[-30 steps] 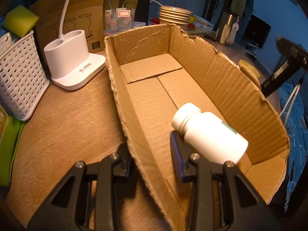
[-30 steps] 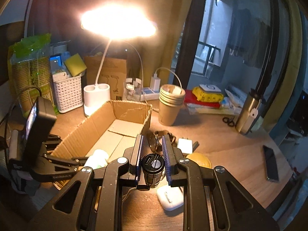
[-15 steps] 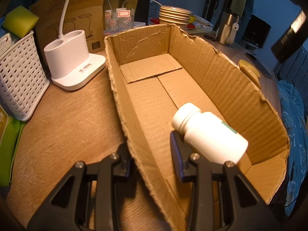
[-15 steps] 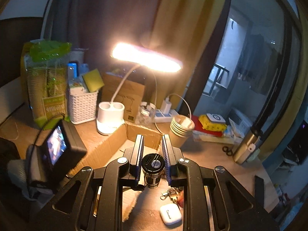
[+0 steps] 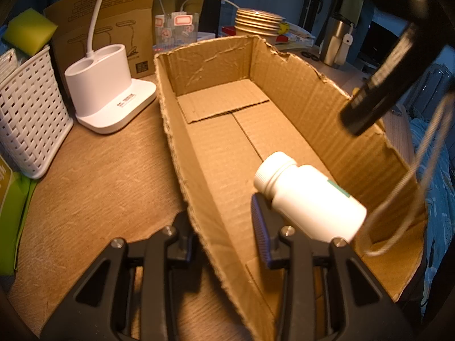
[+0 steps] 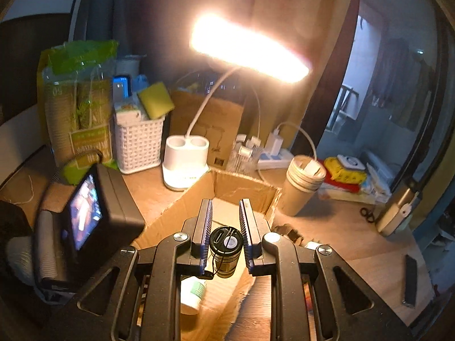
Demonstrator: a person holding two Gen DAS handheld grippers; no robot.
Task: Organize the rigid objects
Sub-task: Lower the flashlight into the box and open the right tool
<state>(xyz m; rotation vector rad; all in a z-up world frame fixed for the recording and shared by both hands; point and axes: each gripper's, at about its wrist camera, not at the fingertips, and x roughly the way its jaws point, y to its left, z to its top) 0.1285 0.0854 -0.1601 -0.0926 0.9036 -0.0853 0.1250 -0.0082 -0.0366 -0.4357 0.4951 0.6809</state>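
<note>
cardboard box lies open on the wooden desk, long and shallow, with torn upper edges. left gripper has its jaws spread on both sides of the near left wall of the box, one finger outside and one inside; i cannot tell if they press the wall. inside the box, near this end, a white plastic bottle lies on its side with the cap toward the far end, just beside the inner finger. right gripper hangs over the box and its blue pads pinch a small dark cylinder with a round lens on top and a thin cord; under it the white bottle is partly seen on the box floor. in the left wrist view this gripper is a blurred black shape over the right wall. beside the box stands a white lamp base, then a white woven basket with a yellow sponge. behind the box is a stack of paper cups, and farther right a metal flask.
</note>
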